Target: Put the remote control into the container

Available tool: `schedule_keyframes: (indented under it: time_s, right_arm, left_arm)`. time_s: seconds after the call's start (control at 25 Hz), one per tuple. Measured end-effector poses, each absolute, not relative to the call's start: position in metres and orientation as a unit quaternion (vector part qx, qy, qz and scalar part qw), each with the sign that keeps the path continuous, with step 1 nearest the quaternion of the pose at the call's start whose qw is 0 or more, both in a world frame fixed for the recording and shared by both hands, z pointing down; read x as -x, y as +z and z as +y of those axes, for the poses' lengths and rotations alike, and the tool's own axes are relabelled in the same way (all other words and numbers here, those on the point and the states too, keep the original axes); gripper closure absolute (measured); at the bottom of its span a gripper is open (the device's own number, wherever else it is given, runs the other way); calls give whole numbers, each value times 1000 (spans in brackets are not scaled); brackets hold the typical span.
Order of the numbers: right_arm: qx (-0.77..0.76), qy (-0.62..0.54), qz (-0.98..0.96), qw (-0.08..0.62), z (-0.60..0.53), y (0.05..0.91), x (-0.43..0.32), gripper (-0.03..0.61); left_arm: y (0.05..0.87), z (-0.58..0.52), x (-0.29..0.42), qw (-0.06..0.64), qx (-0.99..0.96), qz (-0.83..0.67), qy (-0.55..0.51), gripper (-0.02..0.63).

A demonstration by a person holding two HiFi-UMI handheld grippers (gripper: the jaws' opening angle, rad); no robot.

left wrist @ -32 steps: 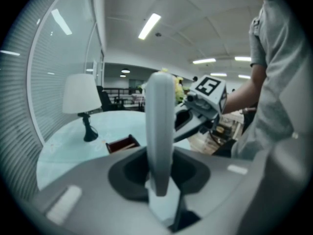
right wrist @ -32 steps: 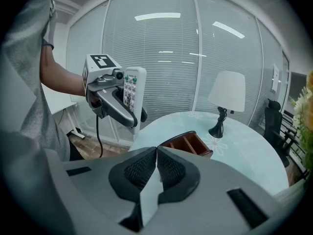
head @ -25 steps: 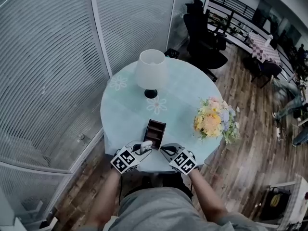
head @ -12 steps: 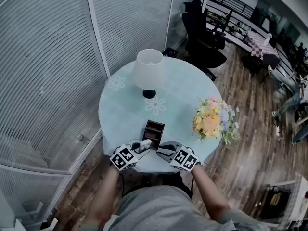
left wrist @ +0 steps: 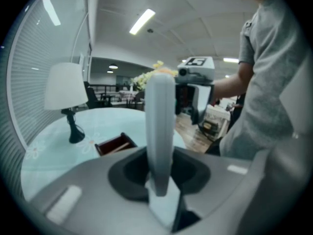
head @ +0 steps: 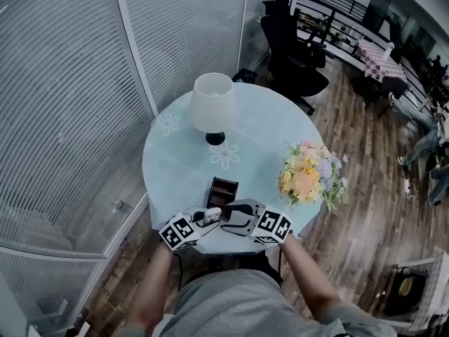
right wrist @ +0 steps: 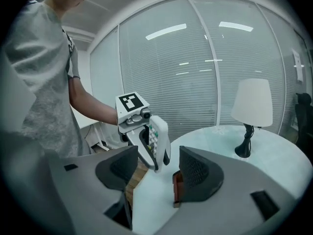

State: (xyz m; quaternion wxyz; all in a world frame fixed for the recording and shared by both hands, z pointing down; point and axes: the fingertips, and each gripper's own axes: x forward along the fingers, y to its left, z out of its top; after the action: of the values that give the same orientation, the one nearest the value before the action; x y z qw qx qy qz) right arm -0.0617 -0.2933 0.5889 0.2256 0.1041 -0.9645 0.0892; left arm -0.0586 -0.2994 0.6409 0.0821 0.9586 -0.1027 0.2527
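The left gripper (head: 208, 216) was pinching the remote control (right wrist: 158, 137) by its lower end. The remote's long axis stood near upright, with the keypad facing the right gripper view. The right gripper (right wrist: 156, 173) had just been opening its jaws. They stood spread with nothing between the pads, and the remote lay ahead of the gap, at frame centre. The container (left wrist: 106, 147), a dark brown open box, sat on the table just beyond both grippers, lower centre of the head view. The remote was white and slim, with coloured buttons.
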Motion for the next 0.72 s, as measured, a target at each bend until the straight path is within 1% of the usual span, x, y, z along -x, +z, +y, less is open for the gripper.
schedule_keyframes:
  time_s: [0.16, 0.36, 0.56, 0.6, 0.64, 0.72]
  right_arm:
    - [-84, 74, -968, 223, -291, 575, 67, 331]
    - [-52, 60, -966, 245, -284, 574, 80, 331]
    - [-17, 62, -965, 252, -272, 580, 84, 334]
    - [-14, 63, -965, 255, -270, 582, 84, 342]
    - [-11, 66, -964, 256, -270, 584, 84, 373]
    - [-5, 72, -964, 255, -267, 586, 84, 456]
  left_arm:
    - [640, -287, 54, 70, -960, -66, 264, 525]
    - [646, -275, 49, 47, -954, -38, 293, 525]
    - [647, -262, 41, 34, -954, -12, 299, 525]
    - [647, -260, 41, 33, -954, -8, 298, 525]
    - [648, -258, 40, 33, -954, -4, 298, 525]
    - [650, -256, 40, 37, -954, 0, 298, 523]
